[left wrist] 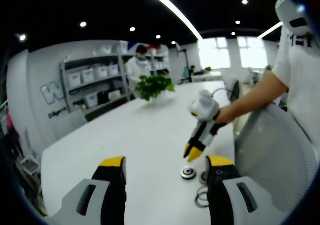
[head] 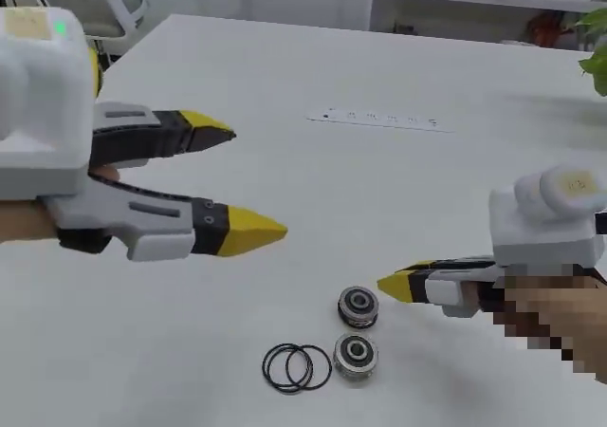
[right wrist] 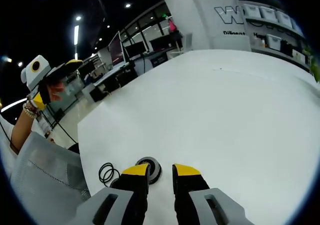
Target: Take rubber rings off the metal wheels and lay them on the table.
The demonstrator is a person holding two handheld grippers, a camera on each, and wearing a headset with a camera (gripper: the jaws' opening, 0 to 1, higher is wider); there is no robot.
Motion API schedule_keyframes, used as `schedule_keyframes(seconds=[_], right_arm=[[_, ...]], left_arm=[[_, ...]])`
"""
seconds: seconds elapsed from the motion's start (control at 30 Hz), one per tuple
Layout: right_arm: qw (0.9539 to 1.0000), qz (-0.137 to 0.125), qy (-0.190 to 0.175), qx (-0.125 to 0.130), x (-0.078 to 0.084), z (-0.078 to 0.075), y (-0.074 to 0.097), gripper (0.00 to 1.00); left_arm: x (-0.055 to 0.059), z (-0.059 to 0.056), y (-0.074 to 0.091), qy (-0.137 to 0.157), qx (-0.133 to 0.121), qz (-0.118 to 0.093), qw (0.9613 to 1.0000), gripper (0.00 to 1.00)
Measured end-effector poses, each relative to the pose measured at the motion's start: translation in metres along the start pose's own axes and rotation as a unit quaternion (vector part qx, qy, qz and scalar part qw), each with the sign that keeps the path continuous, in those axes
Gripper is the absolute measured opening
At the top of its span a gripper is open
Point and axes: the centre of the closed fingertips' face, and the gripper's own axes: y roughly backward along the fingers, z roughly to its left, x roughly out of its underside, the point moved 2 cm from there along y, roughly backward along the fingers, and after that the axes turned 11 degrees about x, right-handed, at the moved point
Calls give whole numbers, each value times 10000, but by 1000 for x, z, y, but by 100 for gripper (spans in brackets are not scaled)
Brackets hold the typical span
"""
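Two small metal wheels with dark centres, one (head: 358, 306) behind the other (head: 356, 354), lie on the white table (head: 398, 190) near its front. Left of the nearer wheel lie two or three loose black rubber rings (head: 297, 366), overlapping. My right gripper (head: 386, 284) hovers just right of the far wheel, its jaws a narrow gap apart with nothing between them; in its own view the gripper (right wrist: 161, 170) stands right over a wheel (right wrist: 150, 165), with the rings (right wrist: 106, 173) to the left. My left gripper (head: 248, 180) hangs wide open and empty, higher up at the left (left wrist: 166, 162).
A flat white strip (head: 379, 120) lies mid-table. A green plant (head: 597, 57) stands at the far right edge, and an office chair (head: 95, 9) beyond the far left corner. Shelves and a person in white (left wrist: 137, 65) are past the table.
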Motion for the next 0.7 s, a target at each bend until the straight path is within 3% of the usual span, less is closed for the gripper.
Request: schedule_keyframes(seconds=[0.1, 0.2, 0.33, 0.5, 0.53, 0.7], right_arm=[[10000, 42, 20, -48, 2, 1, 1, 17], [10000, 33, 5, -91, 2, 2, 0, 16], [9999, 98, 47, -107, 6, 3, -1, 17], [9996, 185, 166, -134, 11, 1, -3, 17], [9996, 191, 179, -146, 12, 2, -3, 17], [9991, 257, 278, -199, 15, 3, -5, 17]], left_arm=[[-8, 0, -15, -159, 138, -4, 9998, 64], [-9, 9, -29, -498, 235, 136, 9984, 60], [-21, 9, -52, -371, 410, -139, 9984, 54], [-25, 7, -79, -389, 643, -230, 9969, 52], [-28, 4, -87, -223, 733, -359, 9964, 51], [-16, 13, -105, 43, 701, -411, 9967, 46]])
